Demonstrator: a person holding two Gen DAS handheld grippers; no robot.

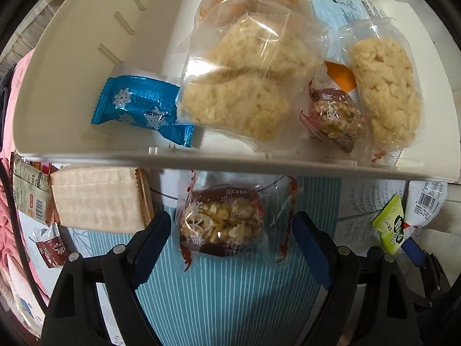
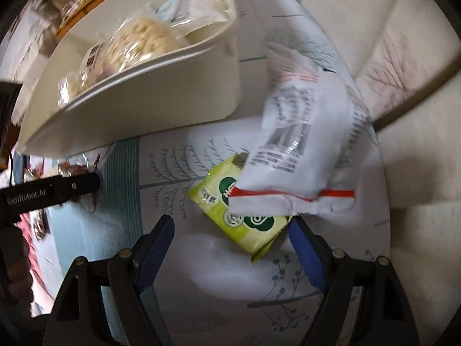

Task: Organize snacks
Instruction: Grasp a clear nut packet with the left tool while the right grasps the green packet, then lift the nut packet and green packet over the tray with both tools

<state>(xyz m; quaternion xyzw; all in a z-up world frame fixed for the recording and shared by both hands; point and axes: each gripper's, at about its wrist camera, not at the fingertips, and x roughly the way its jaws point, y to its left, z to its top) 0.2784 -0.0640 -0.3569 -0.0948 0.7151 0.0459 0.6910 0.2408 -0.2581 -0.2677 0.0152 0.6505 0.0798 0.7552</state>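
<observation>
my left tool (image 1: 230,230) hangs wide around a brown-wrapped snack (image 1: 222,227) lying just near of the white bin (image 1: 72,66), while my right tool (image 2: 230,239) gapes wide over a green packet (image 2: 239,219) tucked under a white pouch (image 2: 305,150).

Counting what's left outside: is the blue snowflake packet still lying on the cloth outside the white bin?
No, the blue snowflake packet lies inside the white bin.
</observation>
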